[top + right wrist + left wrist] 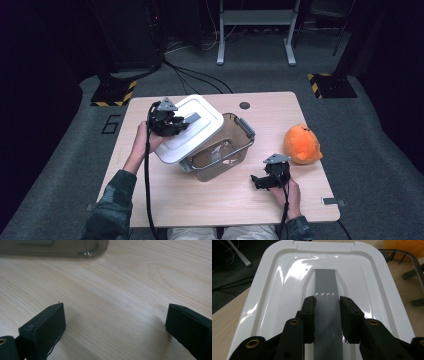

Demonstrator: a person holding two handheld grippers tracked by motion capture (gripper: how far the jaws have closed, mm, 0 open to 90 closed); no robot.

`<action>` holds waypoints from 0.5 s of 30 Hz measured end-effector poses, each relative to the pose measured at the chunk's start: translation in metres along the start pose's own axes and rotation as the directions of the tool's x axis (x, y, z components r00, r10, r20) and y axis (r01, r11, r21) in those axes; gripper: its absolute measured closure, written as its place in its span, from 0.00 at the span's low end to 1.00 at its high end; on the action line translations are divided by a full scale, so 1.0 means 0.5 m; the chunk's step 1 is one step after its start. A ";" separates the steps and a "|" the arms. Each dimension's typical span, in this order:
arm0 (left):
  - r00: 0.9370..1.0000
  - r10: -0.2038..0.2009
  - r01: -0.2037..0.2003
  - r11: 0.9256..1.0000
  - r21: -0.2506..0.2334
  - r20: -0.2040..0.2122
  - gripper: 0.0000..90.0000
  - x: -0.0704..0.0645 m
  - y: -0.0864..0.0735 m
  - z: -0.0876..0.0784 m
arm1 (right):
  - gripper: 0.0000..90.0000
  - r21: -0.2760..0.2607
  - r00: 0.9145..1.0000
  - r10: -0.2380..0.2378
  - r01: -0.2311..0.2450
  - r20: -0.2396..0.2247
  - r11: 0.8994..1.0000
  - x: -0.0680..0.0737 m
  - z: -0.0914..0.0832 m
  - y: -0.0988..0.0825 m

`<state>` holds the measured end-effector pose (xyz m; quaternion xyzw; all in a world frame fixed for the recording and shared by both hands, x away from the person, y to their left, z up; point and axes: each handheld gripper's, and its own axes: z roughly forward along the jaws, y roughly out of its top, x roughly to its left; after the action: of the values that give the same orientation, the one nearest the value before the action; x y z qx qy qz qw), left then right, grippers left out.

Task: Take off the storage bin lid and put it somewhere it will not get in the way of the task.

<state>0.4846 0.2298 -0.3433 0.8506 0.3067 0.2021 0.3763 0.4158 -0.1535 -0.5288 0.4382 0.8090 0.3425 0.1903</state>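
right tongs (256, 181): nearest the camera, resting low on the table (200, 200) on the near-right side of the box, jaws spread wide with bare wood between them in the right gripper view; released, holding nothing.
left tongs (327, 315): clenched on the grey handle (325, 285) that runs down the middle of the white lid, one pad on each side of the strip.
lid (187, 127): white, glossy, carried tilted over the far-left corner of the box, its near edge overlapping the box rim; from above i cannot tell whether it touches the rim.
box (227, 150): clear brownish tub with grey latches, standing open at mid-table; a small pale thing seems to lie inside, too unclear to name.
orange toy (301, 144): soft and round, on the table to the right of the box, well apart from it.
step in hand: by my reading, the lid is being moved with the left tongs, either onto the box or off it; the frames don't settle which.
next move calls for: keeping the grasp firm on the narrow handle, levelling the lid, and squaring its corners to the box rim if it is to seat; otherwise carrying it clear to the table left of the box.
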 end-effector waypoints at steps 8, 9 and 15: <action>0.999 -0.031 0.031 1.000 0.003 -0.039 0.74 0.031 -0.015 -0.021 | 0.02 0.004 1.000 -0.004 0.004 -0.007 1.000 -0.001 -0.001 0.000; 0.998 -0.038 0.039 0.999 0.006 -0.046 0.74 0.036 -0.018 -0.024 | 0.02 0.004 1.000 -0.003 0.003 -0.007 1.000 -0.001 -0.001 0.000; 0.995 -0.056 0.057 0.998 0.004 -0.077 0.74 0.058 -0.029 -0.035 | 0.02 0.005 1.000 -0.006 0.006 -0.007 1.000 -0.001 -0.001 0.000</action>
<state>0.4904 0.2664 -0.3398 0.8343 0.3455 0.2229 0.3674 0.4159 -0.1542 -0.5286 0.4348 0.8120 0.3415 0.1874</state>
